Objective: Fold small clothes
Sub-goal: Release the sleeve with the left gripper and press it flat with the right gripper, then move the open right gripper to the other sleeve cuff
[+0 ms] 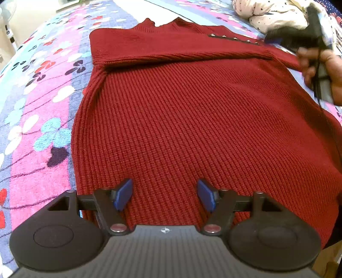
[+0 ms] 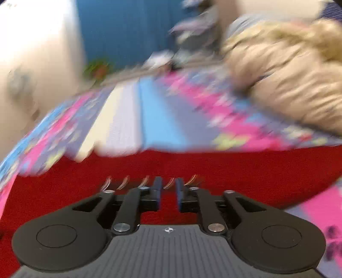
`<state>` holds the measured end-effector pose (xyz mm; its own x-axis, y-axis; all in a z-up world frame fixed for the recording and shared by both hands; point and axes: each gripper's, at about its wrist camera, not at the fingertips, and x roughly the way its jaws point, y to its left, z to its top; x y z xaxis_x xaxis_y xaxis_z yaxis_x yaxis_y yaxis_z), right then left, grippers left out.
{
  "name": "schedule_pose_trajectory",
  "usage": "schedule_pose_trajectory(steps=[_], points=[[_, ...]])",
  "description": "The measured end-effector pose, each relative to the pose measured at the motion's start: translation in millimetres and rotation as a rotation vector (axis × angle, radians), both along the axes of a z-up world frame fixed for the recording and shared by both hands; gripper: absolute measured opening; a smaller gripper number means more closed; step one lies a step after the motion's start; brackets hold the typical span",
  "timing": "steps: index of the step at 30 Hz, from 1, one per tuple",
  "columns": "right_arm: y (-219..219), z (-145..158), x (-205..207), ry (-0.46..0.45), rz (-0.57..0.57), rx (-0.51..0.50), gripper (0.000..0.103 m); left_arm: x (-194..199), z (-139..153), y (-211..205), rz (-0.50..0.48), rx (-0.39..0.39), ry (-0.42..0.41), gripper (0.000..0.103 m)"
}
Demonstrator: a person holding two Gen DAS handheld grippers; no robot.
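Note:
A dark red knit sweater (image 1: 192,117) lies flat on the bed, neck at the far end, with one sleeve (image 1: 171,55) folded across its chest. A row of metal studs (image 1: 235,39) runs along the far right shoulder. My left gripper (image 1: 164,184) hangs open just above the sweater's lower body, nothing between its blue pads. A hand (image 1: 320,66) holds my right gripper (image 1: 275,37) at that studded shoulder. The right wrist view is blurred: my right gripper (image 2: 168,184) shows a narrow gap over the red knit (image 2: 235,171), beside the studs (image 2: 145,181), with nothing visibly clamped.
A floral pink, blue and purple bedspread (image 1: 42,107) covers the bed. A heap of white star-print clothes (image 1: 267,12) lies at the far right. A beige furry garment (image 2: 288,74) sits beyond the shoulder. A white fan (image 1: 8,32) stands off the bed's left edge.

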<state>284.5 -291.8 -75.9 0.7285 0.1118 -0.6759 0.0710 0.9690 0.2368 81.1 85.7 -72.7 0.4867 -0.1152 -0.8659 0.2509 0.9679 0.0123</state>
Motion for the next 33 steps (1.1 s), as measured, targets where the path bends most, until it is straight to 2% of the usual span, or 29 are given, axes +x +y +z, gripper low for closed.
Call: schedule_pose_trajectory(steps=[1,2,4,6,8,10,13,15,17,19,22,28,33], points=[[2.5,-17.9,7.8,0.112,0.017,-0.020,0.022,-0.2,-0.2,0.3,0.000,-0.001,-0.002,0.072],[0.4,-28.9,6.9,0.138,0.005,-0.013,0.022,-0.4,-0.4,0.6,0.000,-0.001,-0.002,0.072],[-5.5,-20.7,3.5,0.121,-0.017,0.016,0.022,0.0,-0.5,0.9,0.001,-0.002,0.000,0.072],[-12.4,-4.5,-0.3,0.085,-0.022,0.009,0.027,1.4,-0.3,0.6,0.000,0.000,0.005,0.072],[-25.0,9.5,-5.3,0.048,-0.025,0.002,0.039,3.3,-0.1,0.2,-0.001,0.001,0.010,0.073],[-43.7,18.8,-12.2,0.032,-0.028,0.007,0.046,5.3,0.3,0.4,-0.004,0.000,0.016,0.074],[-87.6,27.4,-24.0,0.031,-0.061,-0.004,0.049,7.9,1.7,2.4,-0.008,-0.006,0.026,0.074],[-118.2,24.3,-32.0,0.051,-0.110,0.015,0.051,7.6,11.3,5.9,0.021,-0.003,-0.028,0.072],[-145.4,15.1,-36.9,0.082,-0.178,0.042,0.051,4.9,27.5,10.2,0.053,-0.009,-0.136,0.072],[-171.5,5.5,-44.8,0.108,-0.244,0.076,0.051,6.8,34.1,15.2,0.087,-0.043,-0.172,0.072],[-195.4,-9.2,-52.5,0.141,-0.301,0.074,0.051,14.5,26.1,13.0,0.105,-0.049,-0.124,0.072],[-232.6,-23.6,-65.3,0.152,-0.393,0.147,0.051,16.9,3.7,-9.7,0.028,0.046,-0.062,0.074],[-250.8,-32.0,-63.0,0.137,-0.445,0.190,0.054,17.2,-1.3,-8.8,0.024,0.051,-0.060,0.077]])
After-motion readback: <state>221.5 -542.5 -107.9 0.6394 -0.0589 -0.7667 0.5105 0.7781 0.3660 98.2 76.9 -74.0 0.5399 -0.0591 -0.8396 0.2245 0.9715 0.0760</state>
